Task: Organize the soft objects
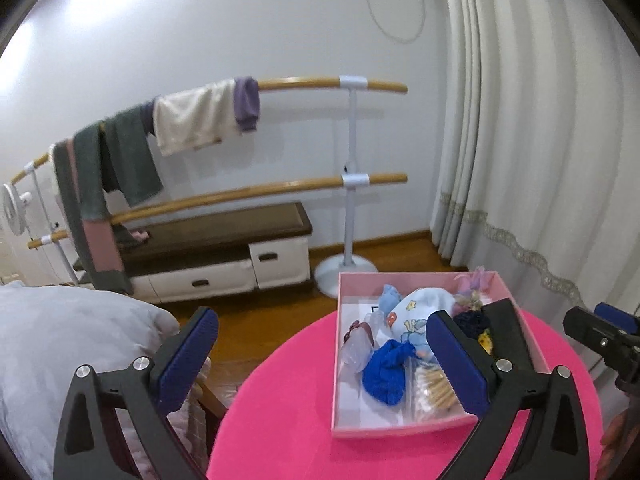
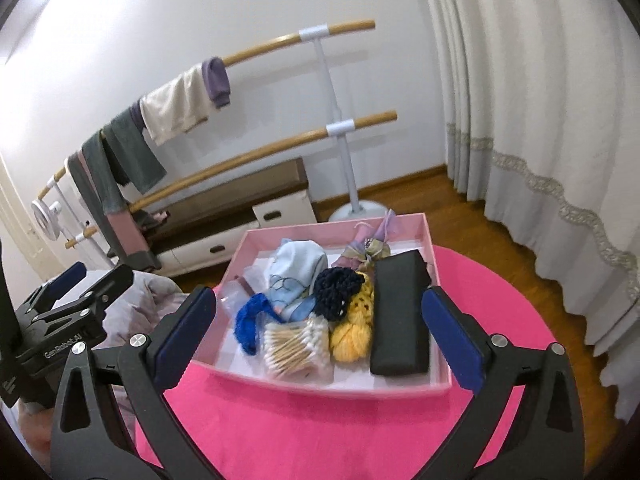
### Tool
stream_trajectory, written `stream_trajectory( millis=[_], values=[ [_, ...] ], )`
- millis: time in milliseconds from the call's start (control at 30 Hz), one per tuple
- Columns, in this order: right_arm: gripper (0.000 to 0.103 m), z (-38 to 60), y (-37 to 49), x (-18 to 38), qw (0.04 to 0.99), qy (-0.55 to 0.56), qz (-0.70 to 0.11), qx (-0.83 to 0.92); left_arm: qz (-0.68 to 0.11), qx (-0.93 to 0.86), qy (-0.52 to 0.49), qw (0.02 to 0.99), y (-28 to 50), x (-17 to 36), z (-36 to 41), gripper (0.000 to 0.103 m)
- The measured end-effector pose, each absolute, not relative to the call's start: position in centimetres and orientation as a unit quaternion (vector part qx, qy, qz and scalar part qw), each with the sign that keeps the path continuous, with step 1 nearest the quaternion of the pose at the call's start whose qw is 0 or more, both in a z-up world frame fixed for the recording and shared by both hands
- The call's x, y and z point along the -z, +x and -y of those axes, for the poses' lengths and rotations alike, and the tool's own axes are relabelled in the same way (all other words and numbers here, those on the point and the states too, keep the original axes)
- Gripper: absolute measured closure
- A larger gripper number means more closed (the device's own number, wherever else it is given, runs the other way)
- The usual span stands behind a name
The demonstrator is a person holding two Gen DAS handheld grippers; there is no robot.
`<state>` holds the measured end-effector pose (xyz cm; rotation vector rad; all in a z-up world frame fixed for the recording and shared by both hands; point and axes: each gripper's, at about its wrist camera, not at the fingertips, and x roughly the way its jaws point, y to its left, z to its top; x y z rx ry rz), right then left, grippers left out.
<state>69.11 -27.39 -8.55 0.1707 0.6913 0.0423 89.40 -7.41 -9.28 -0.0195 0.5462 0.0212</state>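
Note:
A pink box (image 1: 400, 428) (image 2: 332, 226) sits on a round pink table (image 1: 280, 420) (image 2: 320, 432). Inside lie a blue knit piece (image 1: 386, 372) (image 2: 250, 320), a light blue printed cloth (image 1: 420, 308) (image 2: 298, 264), a navy knit piece (image 2: 336, 290), a yellow knit piece (image 2: 354, 332), a bag of cotton swabs (image 1: 432, 392) (image 2: 296, 346), a black case (image 2: 400, 312) and a purple bow (image 2: 368, 246). My left gripper (image 1: 322, 324) hovers open before the box's left side. My right gripper (image 2: 318, 300) stands open above the front of the box. Neither holds anything.
A two-rail wooden barre (image 1: 320, 82) with draped clothes (image 1: 192, 120) stands by the wall, with a low bench (image 1: 224, 232) behind it. White curtains (image 1: 540, 160) hang at the right. A grey duvet (image 1: 60, 340) lies left of the table.

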Motion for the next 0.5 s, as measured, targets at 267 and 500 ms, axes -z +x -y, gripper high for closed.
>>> stream_trajectory(
  millis=[267, 500],
  values=[
    [0.000, 25.9, 60.6, 5.9, 0.952, 0.075, -0.297, -0.006, -0.227, -0.012, -0.015, 0.974, 79.6, 9.2, 6.8, 0.000],
    [0.000, 25.0, 54.4, 4.9, 0.960, 0.058, -0.272, 0.019, -0.215, -0.036, -0.014, 0.976, 68.7, 11.8, 7.6, 0.000]
  ],
)
